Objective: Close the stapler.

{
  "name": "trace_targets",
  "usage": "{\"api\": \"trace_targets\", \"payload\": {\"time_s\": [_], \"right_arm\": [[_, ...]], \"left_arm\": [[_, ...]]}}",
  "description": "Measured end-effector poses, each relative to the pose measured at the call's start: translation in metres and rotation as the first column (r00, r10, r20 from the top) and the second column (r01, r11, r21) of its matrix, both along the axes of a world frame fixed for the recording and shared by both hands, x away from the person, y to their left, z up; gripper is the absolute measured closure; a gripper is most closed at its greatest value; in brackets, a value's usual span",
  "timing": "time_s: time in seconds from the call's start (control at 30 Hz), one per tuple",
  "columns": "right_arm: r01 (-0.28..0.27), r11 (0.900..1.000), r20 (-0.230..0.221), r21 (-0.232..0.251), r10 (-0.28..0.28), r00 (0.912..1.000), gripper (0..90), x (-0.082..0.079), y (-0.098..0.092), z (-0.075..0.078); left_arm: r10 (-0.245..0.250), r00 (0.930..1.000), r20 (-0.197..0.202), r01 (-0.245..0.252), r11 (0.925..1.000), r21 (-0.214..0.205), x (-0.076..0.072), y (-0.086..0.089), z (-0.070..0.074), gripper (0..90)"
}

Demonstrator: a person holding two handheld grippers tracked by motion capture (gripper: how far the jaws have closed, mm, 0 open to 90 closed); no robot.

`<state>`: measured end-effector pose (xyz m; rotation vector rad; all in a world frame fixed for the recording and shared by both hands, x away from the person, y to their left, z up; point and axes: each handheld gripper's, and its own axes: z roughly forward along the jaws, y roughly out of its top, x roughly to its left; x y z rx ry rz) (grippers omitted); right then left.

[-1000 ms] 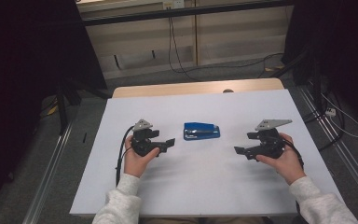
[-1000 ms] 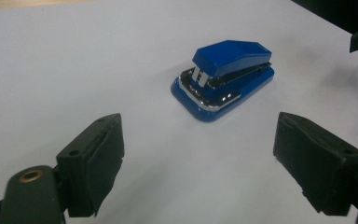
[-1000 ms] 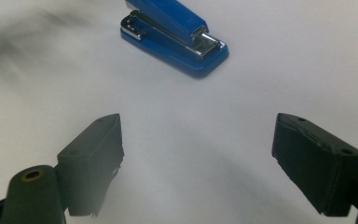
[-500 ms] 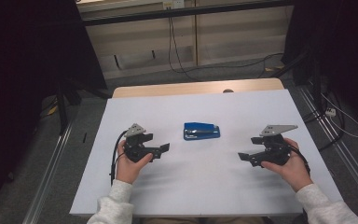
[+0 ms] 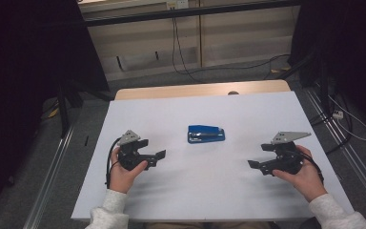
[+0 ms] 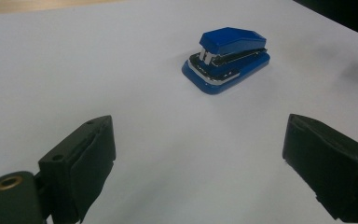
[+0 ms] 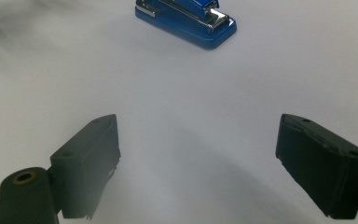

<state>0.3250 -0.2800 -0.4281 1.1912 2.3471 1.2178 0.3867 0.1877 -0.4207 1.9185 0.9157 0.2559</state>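
Observation:
A small blue stapler lies shut on the white table, near its middle. My left gripper is held at the table's left, open, its jaws pointing right with nothing between them. On the right, my right gripper is open too, pointing left, with bare table between the jaws. In the left gripper view the stapler lies ahead of the wide-apart jaws, slightly to the right. From the right gripper's camera the stapler sits at the top edge, well beyond its spread jaws.
The white sheet covers a wooden tabletop whose far edge shows beyond it. Dark curtains stand on both sides, and cables run over the floor behind the table. A metal rail runs along the left.
Both hands have drawn back toward the near edge and apart from each other, away from the stapler. The stapler has not moved.

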Motion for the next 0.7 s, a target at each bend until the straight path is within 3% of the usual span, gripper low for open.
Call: {"api": "trace_targets", "payload": {"time_s": [0.7], "right_arm": [[-0.002, 1.0, 0.002, -0.001, 0.002, 1.0, 12.1, -0.012, -0.003, 0.001]], "left_arm": [[0.044, 0.9989, 0.014, -0.044, 0.999, 0.001, -0.024, 0.042, -0.001, 9.5]]}}
